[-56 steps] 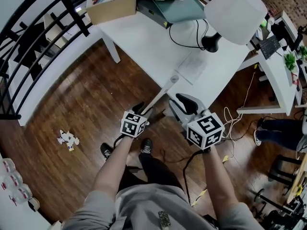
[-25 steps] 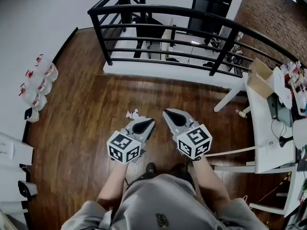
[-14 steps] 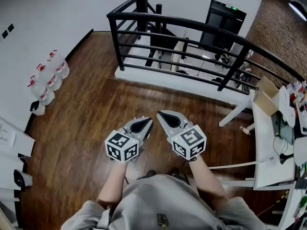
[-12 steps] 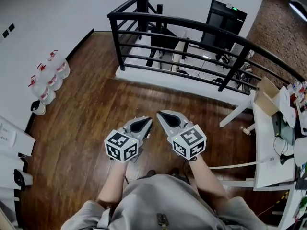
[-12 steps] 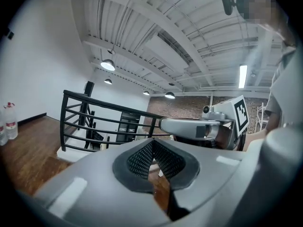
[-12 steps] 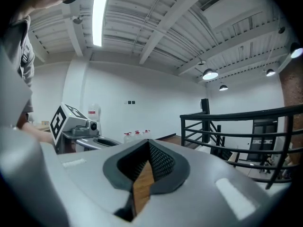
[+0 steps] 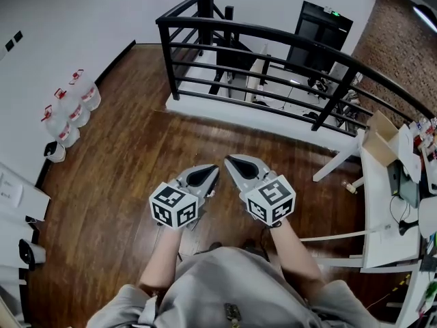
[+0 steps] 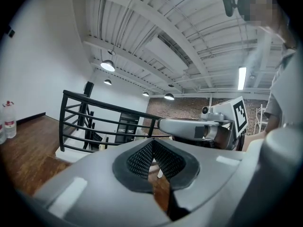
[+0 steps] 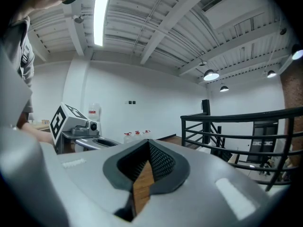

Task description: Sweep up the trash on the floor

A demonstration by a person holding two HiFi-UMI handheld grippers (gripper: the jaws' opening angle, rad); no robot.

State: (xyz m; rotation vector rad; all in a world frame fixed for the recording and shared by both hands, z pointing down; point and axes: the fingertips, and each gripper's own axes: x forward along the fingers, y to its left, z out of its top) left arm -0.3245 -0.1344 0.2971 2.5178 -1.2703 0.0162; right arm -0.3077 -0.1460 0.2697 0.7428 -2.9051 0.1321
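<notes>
Left gripper (image 7: 210,172) and right gripper (image 7: 232,162): jaws pressed together, empty, side by side above wooden floor (image 7: 116,183). Black railing (image 7: 287,39) ahead; water jugs (image 7: 68,111) by wall; table (image 7: 379,207) alongside.

- No word, number or brand can be read in any view.
- Black-and-white square markers are borne on the left gripper (image 7: 212,171) and the right gripper (image 7: 230,160); only patterns are shown, no letters.
- Red labels are seen on the water bottles (image 7: 68,111); their print is too small to be read.
</notes>
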